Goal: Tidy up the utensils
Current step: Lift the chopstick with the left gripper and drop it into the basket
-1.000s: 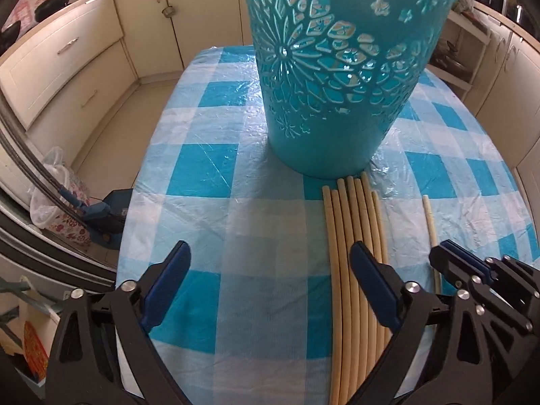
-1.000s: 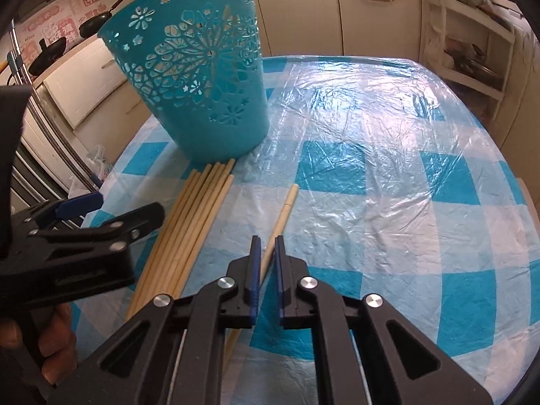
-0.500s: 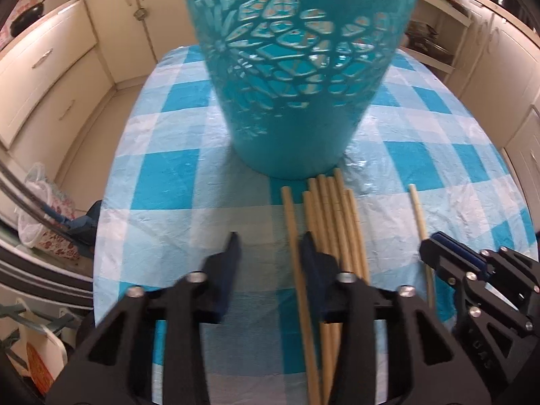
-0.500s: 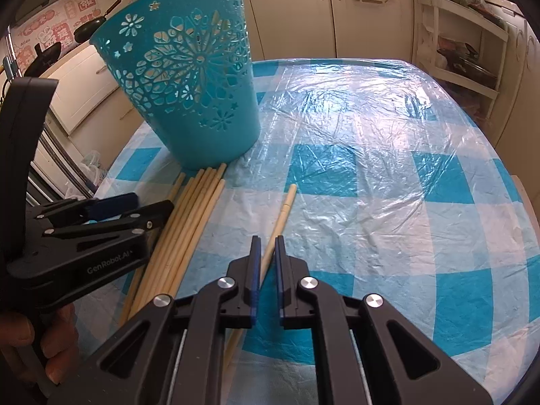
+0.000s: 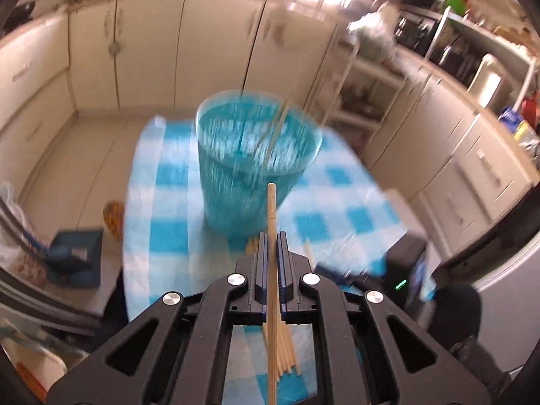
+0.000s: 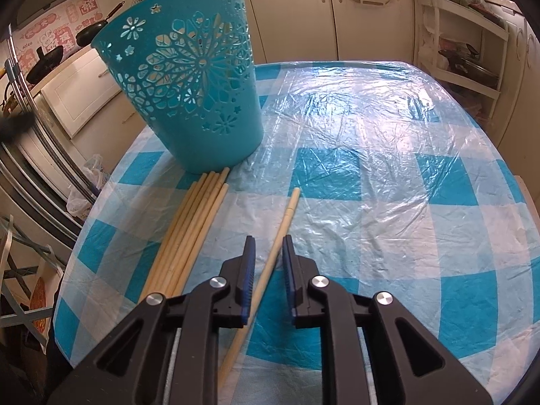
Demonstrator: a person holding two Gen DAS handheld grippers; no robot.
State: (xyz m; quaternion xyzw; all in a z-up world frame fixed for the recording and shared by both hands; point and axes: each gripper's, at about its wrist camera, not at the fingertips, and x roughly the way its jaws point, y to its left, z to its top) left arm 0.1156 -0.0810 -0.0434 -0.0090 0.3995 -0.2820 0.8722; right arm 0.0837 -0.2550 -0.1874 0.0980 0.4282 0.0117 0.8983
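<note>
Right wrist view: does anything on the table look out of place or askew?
One chopstick lies alone, apart from the bundle of chopsticks beside the teal basket, and angled differently from it. It sits between the right gripper fingers, which are opening and not pressing it. Nothing looks spilled or damaged.

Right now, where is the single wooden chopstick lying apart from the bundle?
In the right wrist view, the single wooden chopstick lies on the checked tablecloth, right of the chopstick bundle, between the right hand-held gripper's opening jaws.

Black pans [image 6: 44, 62] hang left of cream cabinets [image 6: 293, 13]
</note>
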